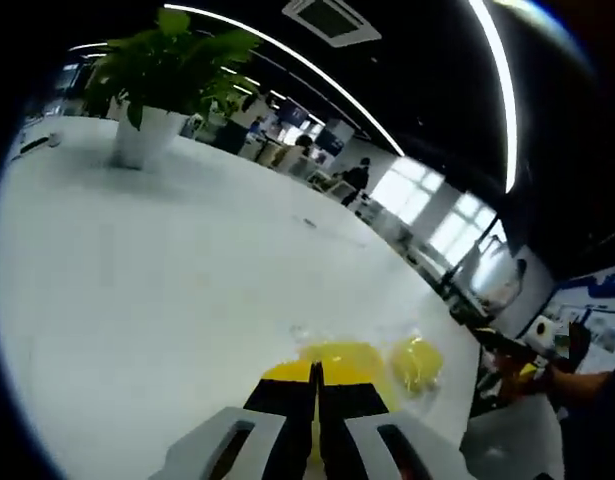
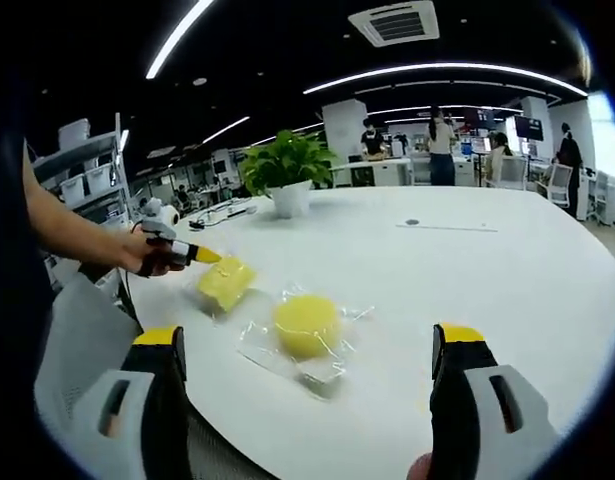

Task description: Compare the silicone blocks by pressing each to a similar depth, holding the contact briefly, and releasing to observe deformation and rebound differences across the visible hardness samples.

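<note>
White office table [image 2: 487, 270], left gripper [image 1: 315, 372] closed against flat yellow block [image 2: 227, 283], right gripper [image 2: 317, 345] wide open, empty.

My left gripper [image 1: 315, 385]: jaws closed flat against each other, black yellow-tipped fingers [image 1: 287, 395] pointing forward and down, tips pressed onto the yellow silicone block [image 1: 337, 358]. From the right gripper view, that left gripper [image 2: 202, 255] sits at the end of my bare left forearm [image 2: 72, 232], hand [image 2: 147, 255] wrapped round the handle. My right gripper [image 2: 307, 345]: jaws spread wide apart, holding nothing, hovering above the table with yellow-capped fingertips [image 2: 457, 335] level.
</note>
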A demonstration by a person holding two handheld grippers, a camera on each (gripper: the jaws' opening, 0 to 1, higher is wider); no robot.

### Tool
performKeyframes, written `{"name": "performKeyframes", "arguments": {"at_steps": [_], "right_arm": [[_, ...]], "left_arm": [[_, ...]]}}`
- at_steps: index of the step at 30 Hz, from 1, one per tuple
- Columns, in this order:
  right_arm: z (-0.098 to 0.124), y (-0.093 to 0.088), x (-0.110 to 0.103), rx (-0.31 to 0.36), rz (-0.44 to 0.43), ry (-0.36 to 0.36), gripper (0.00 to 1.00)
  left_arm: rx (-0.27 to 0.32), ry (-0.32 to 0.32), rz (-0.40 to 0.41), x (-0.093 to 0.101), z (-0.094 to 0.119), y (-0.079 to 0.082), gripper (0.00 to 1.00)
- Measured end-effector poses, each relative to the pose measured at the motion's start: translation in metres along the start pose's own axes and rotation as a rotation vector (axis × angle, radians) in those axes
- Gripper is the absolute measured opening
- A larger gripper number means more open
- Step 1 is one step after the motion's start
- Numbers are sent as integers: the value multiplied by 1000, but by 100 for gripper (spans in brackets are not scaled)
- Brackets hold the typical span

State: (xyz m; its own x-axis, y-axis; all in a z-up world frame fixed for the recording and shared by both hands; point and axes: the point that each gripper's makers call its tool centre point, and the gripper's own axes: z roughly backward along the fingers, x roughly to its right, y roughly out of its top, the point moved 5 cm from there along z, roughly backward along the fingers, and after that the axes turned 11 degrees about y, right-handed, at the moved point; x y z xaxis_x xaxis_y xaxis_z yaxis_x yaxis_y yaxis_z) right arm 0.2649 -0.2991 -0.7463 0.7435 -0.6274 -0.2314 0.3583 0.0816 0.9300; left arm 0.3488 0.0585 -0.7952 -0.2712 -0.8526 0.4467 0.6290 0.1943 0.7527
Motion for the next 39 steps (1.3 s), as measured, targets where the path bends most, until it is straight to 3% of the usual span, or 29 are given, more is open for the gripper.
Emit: {"name": "performKeyframes", "arguments": {"at_steps": [3, 8, 16, 19, 22, 24, 27, 28, 30, 31, 34, 39], "right_arm": [[0, -1, -1, -4, -6, 2, 96], [1, 0, -1, -5, 2, -4, 96], [2, 1, -2, -8, -3, -6, 96], [2, -1, -4, -23, -18, -7, 96], [1, -3, -4, -22, -42, -10, 96], [2, 1, -3, 8, -67, -13, 96], [2, 2, -2, 16, -72, -18, 96], [1, 2, -1, 13, -68, -17, 96], [0, 2, -1, 11, -59, -17, 96], [0, 2, -1, 12, -57, -17, 96], [-2, 4, -2, 13, -40, -18, 96], [-5, 1, -3, -6, -39, -5, 96]], "left_arm": [[-15, 10, -15, -3, -1, -4, 0], [-52, 77, -26, -18, -2, -15, 0], [-38, 74, -2, -20, -3, -17, 0], [-37, 122, 11, -24, -2, -16, 3], [4, 105, -15, -21, 0, -10, 16], [79, 114, -63, -22, 3, 0, 33], [98, 88, -73, -17, 10, 7, 46], [94, 83, -84, -16, 13, 8, 49], [15, 77, -141, -15, 18, 3, 59], [5, 74, -153, -14, 18, 2, 64], [71, 63, -241, -9, 32, 9, 77], [53, 87, -263, -14, 52, 0, 88]]}}
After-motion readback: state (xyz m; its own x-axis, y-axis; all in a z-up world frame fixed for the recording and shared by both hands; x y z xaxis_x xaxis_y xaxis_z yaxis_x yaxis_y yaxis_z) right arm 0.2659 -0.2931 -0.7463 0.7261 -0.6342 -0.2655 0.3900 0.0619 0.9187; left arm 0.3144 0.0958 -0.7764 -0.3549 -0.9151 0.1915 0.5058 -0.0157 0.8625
